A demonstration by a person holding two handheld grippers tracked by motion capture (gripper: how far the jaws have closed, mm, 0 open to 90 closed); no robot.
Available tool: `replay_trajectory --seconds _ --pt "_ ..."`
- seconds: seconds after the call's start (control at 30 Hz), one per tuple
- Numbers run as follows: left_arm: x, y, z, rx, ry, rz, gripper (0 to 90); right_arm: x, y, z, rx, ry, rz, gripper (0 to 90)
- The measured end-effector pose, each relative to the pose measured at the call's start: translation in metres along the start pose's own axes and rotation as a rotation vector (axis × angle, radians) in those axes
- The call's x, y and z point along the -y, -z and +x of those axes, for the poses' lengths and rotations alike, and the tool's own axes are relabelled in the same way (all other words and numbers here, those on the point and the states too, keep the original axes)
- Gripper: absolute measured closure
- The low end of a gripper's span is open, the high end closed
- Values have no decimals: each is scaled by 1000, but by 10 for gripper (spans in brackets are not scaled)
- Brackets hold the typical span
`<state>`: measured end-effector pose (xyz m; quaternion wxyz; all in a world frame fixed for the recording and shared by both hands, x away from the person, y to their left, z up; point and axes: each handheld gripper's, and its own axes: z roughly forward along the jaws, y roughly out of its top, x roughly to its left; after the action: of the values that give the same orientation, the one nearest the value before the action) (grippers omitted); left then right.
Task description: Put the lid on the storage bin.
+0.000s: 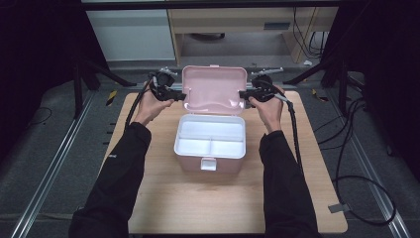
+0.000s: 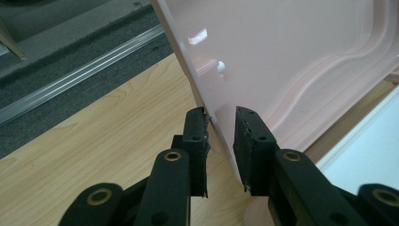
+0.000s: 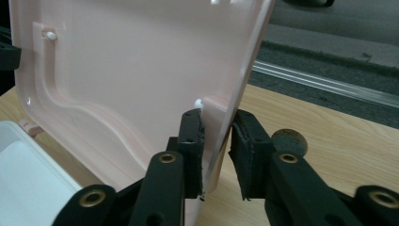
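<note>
Over the wooden table (image 1: 163,198), both hands (image 1: 148,106) (image 1: 267,106) reach forward; fingers (image 2: 195,141) (image 3: 190,146) straddle the raised lid (image 1: 214,89).

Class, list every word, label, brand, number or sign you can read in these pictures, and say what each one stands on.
None can be read.
Small white mark on the person's left sleeve: too small to read.
Grey label on the wooden desk behind the table: blurred.
Pink box lid: no print.

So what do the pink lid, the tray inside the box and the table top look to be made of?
Lid: likely moulded plastic, glossy, with highlights and pressed ridges. Tray: looks like white plastic, smooth, with moulded dividers. Table top: light wood grain, matte, solid wood or laminate, I can't tell which.
</note>
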<state>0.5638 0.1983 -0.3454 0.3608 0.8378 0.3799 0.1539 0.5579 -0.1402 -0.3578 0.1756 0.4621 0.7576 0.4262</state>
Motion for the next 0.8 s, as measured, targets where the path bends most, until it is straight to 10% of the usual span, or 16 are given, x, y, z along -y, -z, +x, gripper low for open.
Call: replay_trajectory --seconds 0.47,0.8 --pt "3 11 1 9 -34 -88 701 8 9 4 9 20 -65 815" --pt "6 8 -1 5 -53 -30 772 8 15 13 17 72 -66 807"
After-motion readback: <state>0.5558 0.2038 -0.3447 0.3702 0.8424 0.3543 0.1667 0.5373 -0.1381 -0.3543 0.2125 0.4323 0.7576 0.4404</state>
